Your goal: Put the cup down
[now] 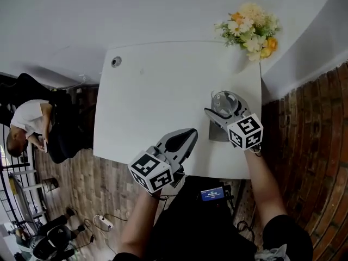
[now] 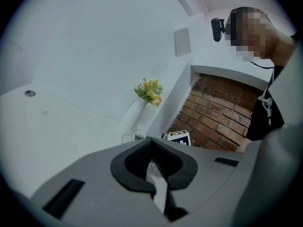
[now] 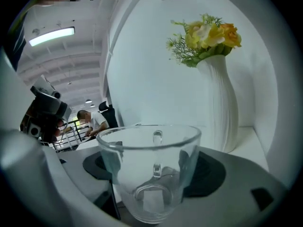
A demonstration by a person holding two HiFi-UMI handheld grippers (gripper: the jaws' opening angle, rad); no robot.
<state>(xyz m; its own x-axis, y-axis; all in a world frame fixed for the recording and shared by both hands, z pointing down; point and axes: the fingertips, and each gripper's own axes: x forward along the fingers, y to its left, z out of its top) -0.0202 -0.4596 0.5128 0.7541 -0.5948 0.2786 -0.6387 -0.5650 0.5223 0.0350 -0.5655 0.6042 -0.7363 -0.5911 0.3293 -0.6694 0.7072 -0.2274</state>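
Note:
A clear glass cup (image 1: 225,103) with a handle stands upright between the jaws of my right gripper (image 1: 224,106), over the right side of the white table (image 1: 157,91). In the right gripper view the cup (image 3: 149,143) fills the space between the black pads (image 3: 208,174), which press on its sides; my right gripper (image 3: 151,174) is shut on it. Whether its base touches the table I cannot tell. My left gripper (image 1: 185,139) hovers at the table's near edge, shut, with nothing in it. In its own view, my left gripper (image 2: 151,143) has its jaws together.
A white vase of yellow and orange flowers (image 1: 251,30) stands at the table's far right corner, close behind the cup in the right gripper view (image 3: 220,103). A round grommet (image 1: 116,62) sits at the far left. A person (image 1: 30,125) sits beyond the table's left side. Brick (image 1: 321,145) lies to the right.

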